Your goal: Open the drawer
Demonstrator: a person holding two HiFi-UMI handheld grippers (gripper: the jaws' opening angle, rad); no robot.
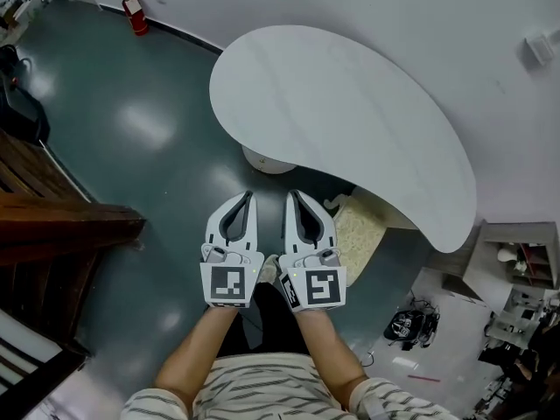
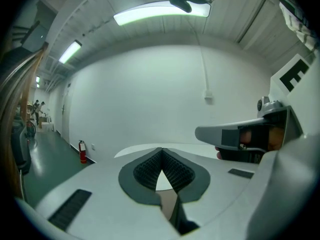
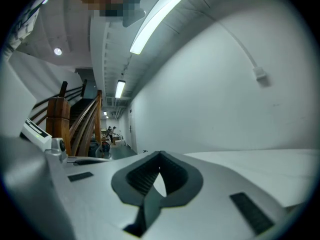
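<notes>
No drawer shows plainly in any view. In the head view my left gripper (image 1: pixel 246 197) and right gripper (image 1: pixel 294 195) are held side by side over the dark floor. They point at the near edge of a white curved table (image 1: pixel 350 112). Both are shut with nothing between the fingertips. In the left gripper view the left gripper (image 2: pixel 161 150) has its ribbed pads meeting at the tip, and the right gripper's body (image 2: pixel 250 134) shows at the right. The right gripper (image 3: pixel 160 154) looks the same in its own view, with the tabletop (image 3: pixel 260 164) beyond it.
A cream patterned object (image 1: pixel 357 233) sits under the table's near edge beside a round white base (image 1: pixel 267 159). A wooden staircase (image 1: pixel 52 217) stands at the left and a red fire extinguisher (image 1: pixel 136 13) by the far wall. Shelves with clutter (image 1: pixel 516 278) and a black object (image 1: pixel 409 326) lie at the lower right.
</notes>
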